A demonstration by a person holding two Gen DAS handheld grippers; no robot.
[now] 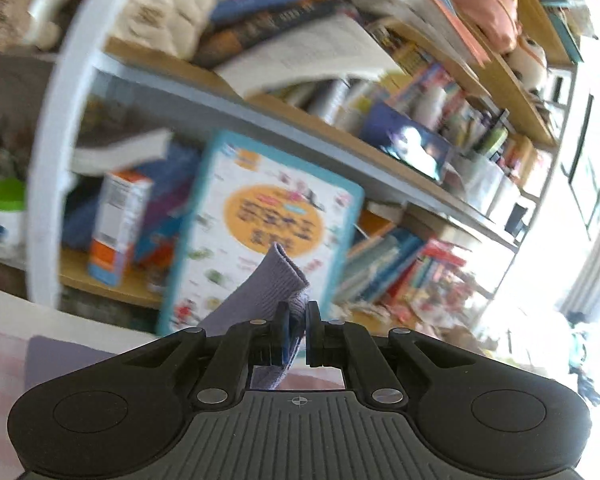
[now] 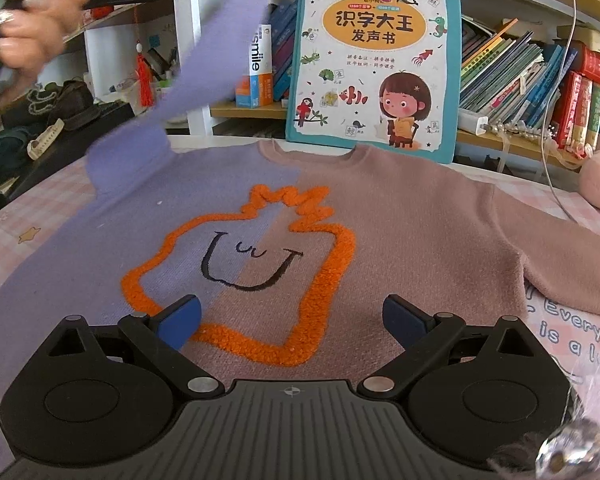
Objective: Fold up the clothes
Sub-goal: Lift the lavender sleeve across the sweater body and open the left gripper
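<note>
Left gripper (image 1: 299,330) fingers clenched on the ribbed lilac knit sleeve cuff (image 1: 278,276), lifted before a blurred bookshelf (image 1: 320,128). Only the right wrist view shows the lilac-and-mauve knitted sweater (image 2: 400,240) flat on the pink checked counter (image 2: 32,208), right gripper (image 2: 292,320) fingers released above it. Its hem is hidden and the mauve sleeve's end is cut off.

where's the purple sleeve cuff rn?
Clamped in the left claw, the purple sleeve cuff sits lifted; in the right wrist view it's upper left, above the sweater, left of the picture book.
</note>
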